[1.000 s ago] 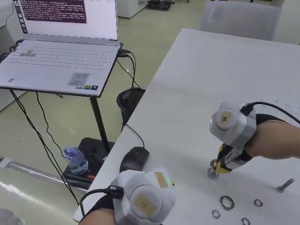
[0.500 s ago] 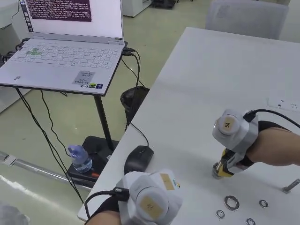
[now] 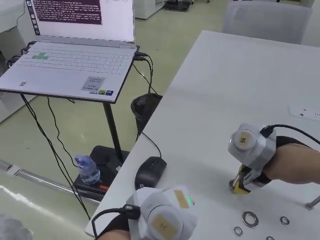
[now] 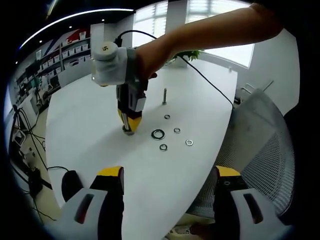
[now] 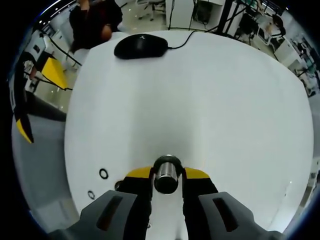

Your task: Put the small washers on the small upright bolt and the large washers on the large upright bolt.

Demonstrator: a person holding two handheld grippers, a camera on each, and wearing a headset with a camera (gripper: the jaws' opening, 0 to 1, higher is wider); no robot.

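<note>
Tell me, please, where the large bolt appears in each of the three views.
Head view: the large bolt is at the lower right, between the right gripper fingers.
Left gripper view: left of centre, under that gripper.
Right gripper view: bottom centre, seen end-on between the fingers.
Shared landmark: the black mouse.

Small bolt cut by right edge; large bolt mostly behind fingers.

Bright, even light fills all three views. In the left gripper view the large windows burn out to white. The smooth white tabletop glares, fisheye edges bend, and the thick grey metal bolt nearest the lens looks soft.
</note>
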